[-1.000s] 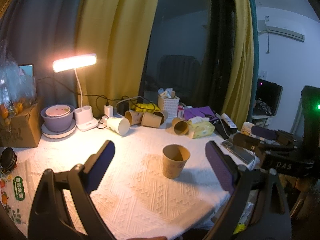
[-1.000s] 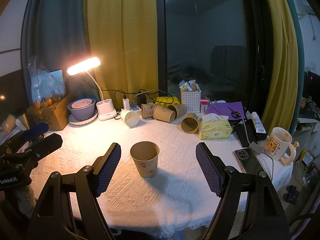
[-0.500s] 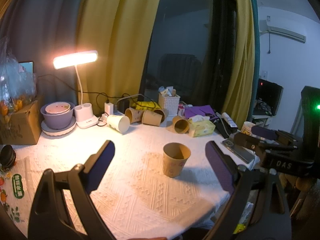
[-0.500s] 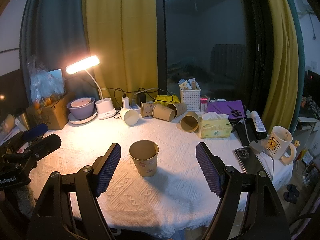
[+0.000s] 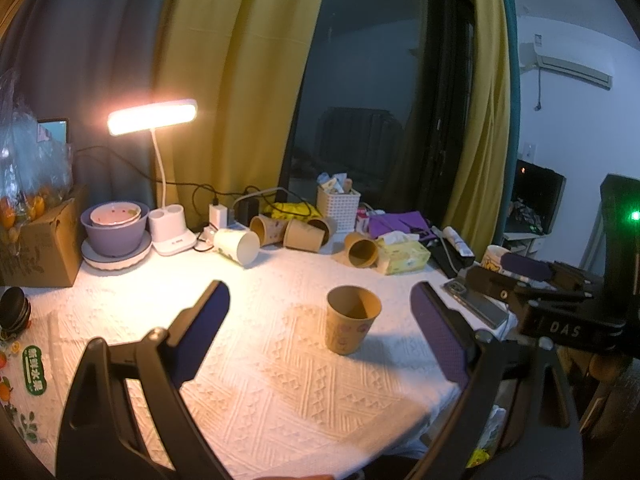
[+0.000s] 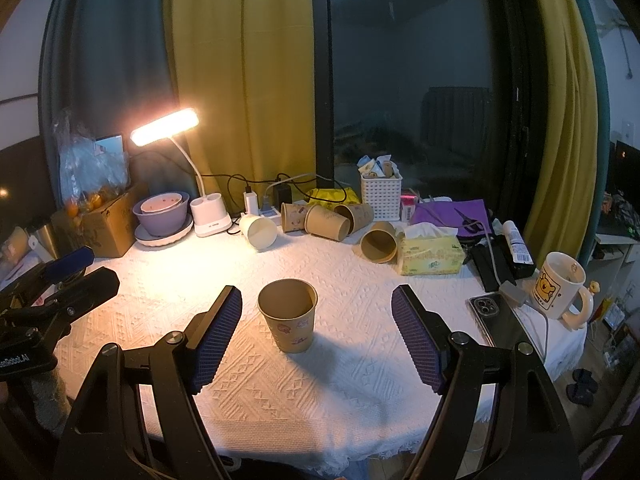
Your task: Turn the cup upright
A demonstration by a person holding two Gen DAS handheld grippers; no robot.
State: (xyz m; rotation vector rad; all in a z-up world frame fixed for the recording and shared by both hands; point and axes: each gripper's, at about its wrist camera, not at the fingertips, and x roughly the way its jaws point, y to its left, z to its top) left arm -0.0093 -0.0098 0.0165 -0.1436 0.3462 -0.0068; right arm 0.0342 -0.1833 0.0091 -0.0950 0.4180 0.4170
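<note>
Looking along the left gripper (image 5: 320,320): jaws spread wide, holding nothing, touching nothing. Upright beyond the fingertips, a paper cup (image 5: 351,319), mouth up, standing on the white cloth (image 5: 280,380), nearer the right finger (image 5: 440,344) than the left one, apart from both. Off to the right edge, the right gripper (image 5: 532,276), side-on, hanging over the table edge.

Looking along the right gripper (image 6: 316,320): jaws equally wide, gripping nothing. Between the two fingers and just past the tips, the same cup (image 6: 289,315), upright, close beside the left finger (image 6: 216,338) yet not touching, well apart from the right. At the left edge, the left gripper (image 6: 60,276), clear of the cup. Farther back, four brown cups (image 6: 320,220) and a white cup (image 6: 259,232) lying on their sides near the lamp (image 6: 208,216).
</note>
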